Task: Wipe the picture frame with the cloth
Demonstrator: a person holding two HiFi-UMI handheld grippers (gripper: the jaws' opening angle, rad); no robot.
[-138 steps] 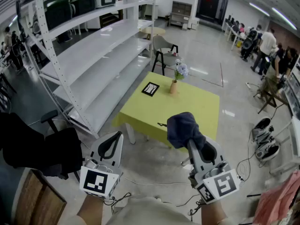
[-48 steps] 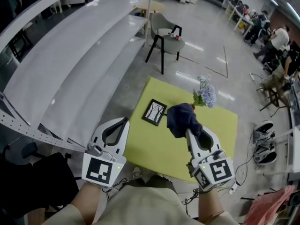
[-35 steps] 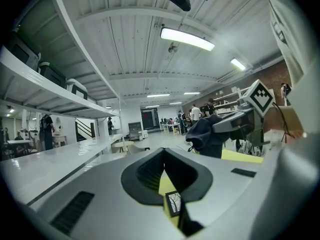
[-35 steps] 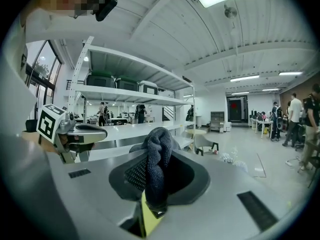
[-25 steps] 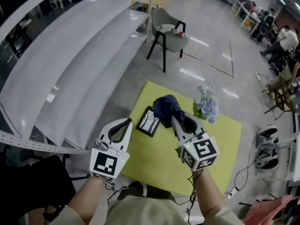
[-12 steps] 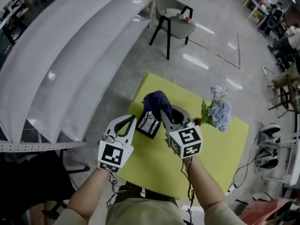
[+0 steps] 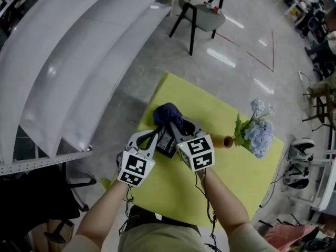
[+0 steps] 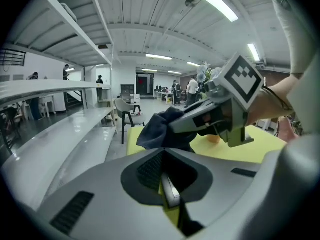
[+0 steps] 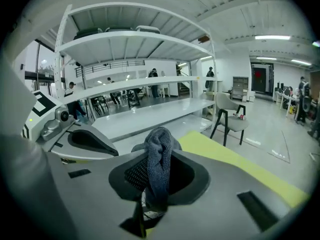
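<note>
My right gripper [image 7: 173,128] is clamped on a dark blue, coarse knitted cloth [image 7: 166,114]. The cloth bunches over the gripper's tips and hides them from above. My left gripper [image 7: 155,135] is closed on a thin edge of the black rectangular picture frame [image 7: 167,145]. Both grippers cover most of the frame, at the left part of the yellow-green table [image 7: 231,182]. A small brown vase [image 7: 227,141] with pale blue flowers is near on my right.
</note>
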